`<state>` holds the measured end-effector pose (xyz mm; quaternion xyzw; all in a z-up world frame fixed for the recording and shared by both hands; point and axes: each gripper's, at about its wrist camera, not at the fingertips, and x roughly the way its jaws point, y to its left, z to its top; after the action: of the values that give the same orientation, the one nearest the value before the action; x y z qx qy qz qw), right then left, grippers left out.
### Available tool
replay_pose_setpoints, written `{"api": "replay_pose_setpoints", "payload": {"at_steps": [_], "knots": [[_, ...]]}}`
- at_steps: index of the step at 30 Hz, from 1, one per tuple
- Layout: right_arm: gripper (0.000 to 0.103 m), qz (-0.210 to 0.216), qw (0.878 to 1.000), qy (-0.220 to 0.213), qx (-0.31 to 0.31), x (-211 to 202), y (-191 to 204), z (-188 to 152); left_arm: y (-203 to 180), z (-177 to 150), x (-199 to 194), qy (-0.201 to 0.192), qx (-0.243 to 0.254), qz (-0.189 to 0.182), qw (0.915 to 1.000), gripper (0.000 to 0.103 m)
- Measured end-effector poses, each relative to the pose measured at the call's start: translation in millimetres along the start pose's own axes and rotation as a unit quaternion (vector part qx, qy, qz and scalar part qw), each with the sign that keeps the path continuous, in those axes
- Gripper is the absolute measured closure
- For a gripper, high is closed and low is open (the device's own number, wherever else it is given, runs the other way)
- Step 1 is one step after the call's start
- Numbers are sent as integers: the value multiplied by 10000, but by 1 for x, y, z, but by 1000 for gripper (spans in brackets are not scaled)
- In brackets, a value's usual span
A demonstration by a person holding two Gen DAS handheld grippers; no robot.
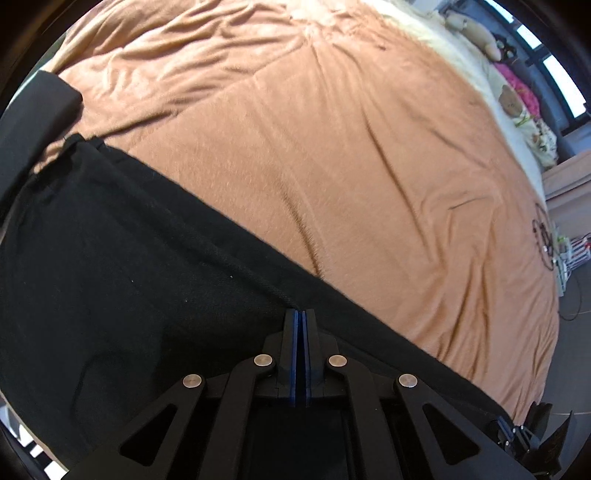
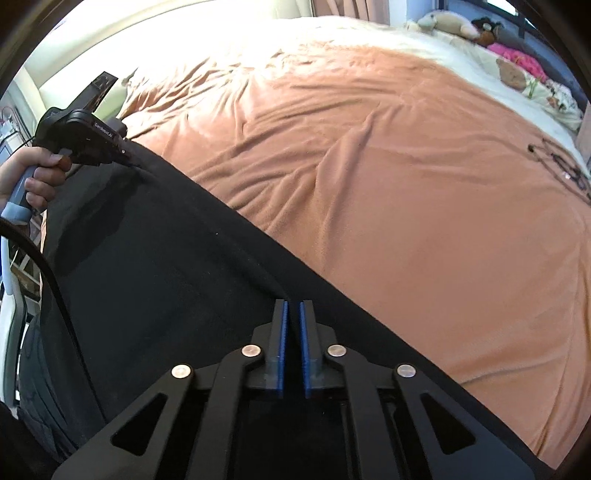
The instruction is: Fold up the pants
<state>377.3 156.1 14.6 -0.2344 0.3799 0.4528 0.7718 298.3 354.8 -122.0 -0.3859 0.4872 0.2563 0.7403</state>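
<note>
Black pants held along one edge above an orange-covered bed.

The left tongs (image 1: 300, 314) are clenched on the upper edge of the black pants (image 1: 129, 280), their blue pads pressed together with the cloth pinched between them. In the right wrist view the same left tongs (image 2: 127, 157) show at the far end of that edge, gripped by the person's left hand (image 2: 31, 177), the fabric puckering where they bite. The right tongs (image 2: 291, 306) sit at the near end of the edge with a narrow gap between the blue pads; whether cloth is caught in that gap I cannot tell. The pants hang as a broad dark sheet below the edge, over the near side of the bed. The orange blanket (image 2: 388, 177) lies rumpled beyond, with stuffed toys (image 2: 450, 24) by the far pillows.
</note>
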Motion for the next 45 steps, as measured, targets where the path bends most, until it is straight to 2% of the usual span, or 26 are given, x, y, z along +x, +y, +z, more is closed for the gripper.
{"api": "replay_pose_setpoints", "payload": {"at_steps": [4,8,10,12,18,22,24,26,27,28,29,34,45], "knots": [[103,-300,9994,-94,-119,-7,11,4,-5,10,-5,-87,-14,-120,9999,101],[103,-411,9991,-129,-31,-7,14,4,-8,13,0,-79,16,-166,9998,101],[103,-450,9989,-139,18,-5,15,6,-16,16,14,-59,2,-161,9999,101],[103,-494,9987,-131,55,-1,15,7,-25,24,27,-40,-21,-179,9998,101],[103,-627,9979,11,144,18,13,9,-18,27,47,30,-125,-211,9997,101],[103,-799,9964,108,251,35,10,9,-17,28,52,-14,-64,-282,9996,95],[103,-846,9955,185,384,43,8,8,-18,29,49,3,25,-341,9994,92],[100,-878,9946,122,539,41,7,8,-17,28,43,8,131,-364,9993,78],[99,-858,9942,88,638,37,7,8,-15,27,38,-26,166,-366,9992,64],[98,-833,9939,74,723,34,7,8,-12,25,31,-104,198,-367,9991,54],[98,-819,9933,54,808,30,6,7,-10,23,25,-190,237,-365,9989,52],[98,-756,9916,-146,1035,6,13,1,4,10,2,-345,379,-514,9974,51],[98,-836,9885,-391,1196,-41,52,-32,36,-35,-47,-738,895,-538,9918,51]]}}
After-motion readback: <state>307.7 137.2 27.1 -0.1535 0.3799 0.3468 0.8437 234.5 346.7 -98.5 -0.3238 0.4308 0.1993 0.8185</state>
